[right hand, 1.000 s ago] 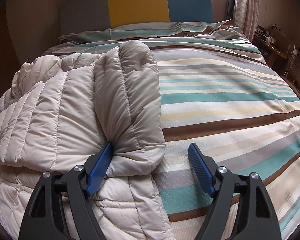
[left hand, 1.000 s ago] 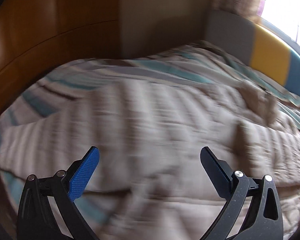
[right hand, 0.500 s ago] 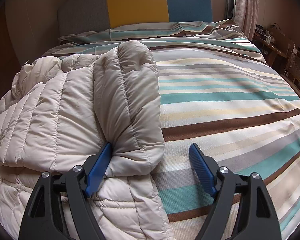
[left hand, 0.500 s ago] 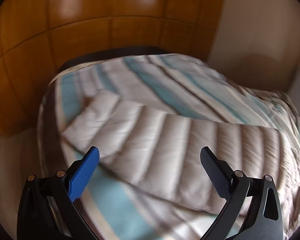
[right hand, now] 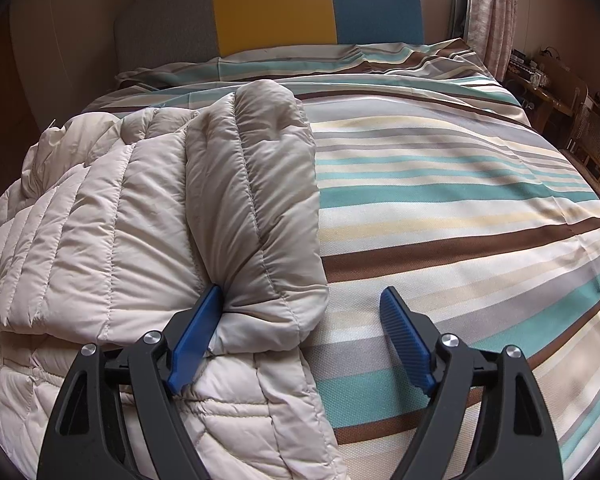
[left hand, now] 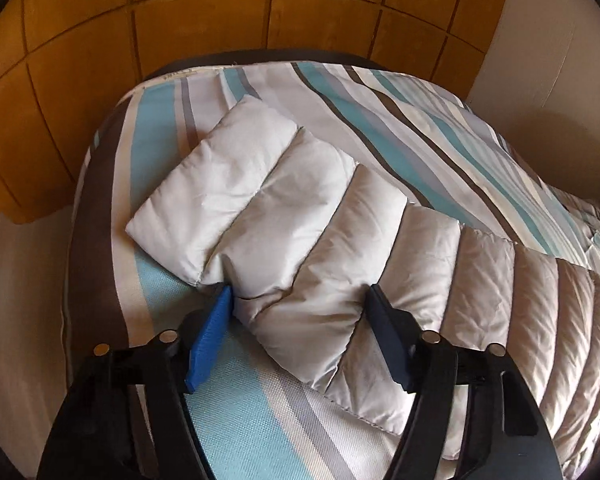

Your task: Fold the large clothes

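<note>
- Now left gripper (left hand: 300, 300) has swung over to the puffer coat's sleeve (left hand: 268, 200) on the striped duvet (left hand: 160, 152), jaws closing around its edge
- Right gripper (right hand: 300, 304) unmoved, jaws wide beside the folded sleeve (right hand: 260, 200), gripping nothing
- Sleeve fold looks next

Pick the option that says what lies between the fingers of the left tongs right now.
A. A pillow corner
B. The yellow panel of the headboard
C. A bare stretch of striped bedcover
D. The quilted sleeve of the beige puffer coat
D: in the left wrist view the left tongs are closing around the quilted sleeve, whose padding bunches between the fingers, with the striped bedcover underneath.
</note>
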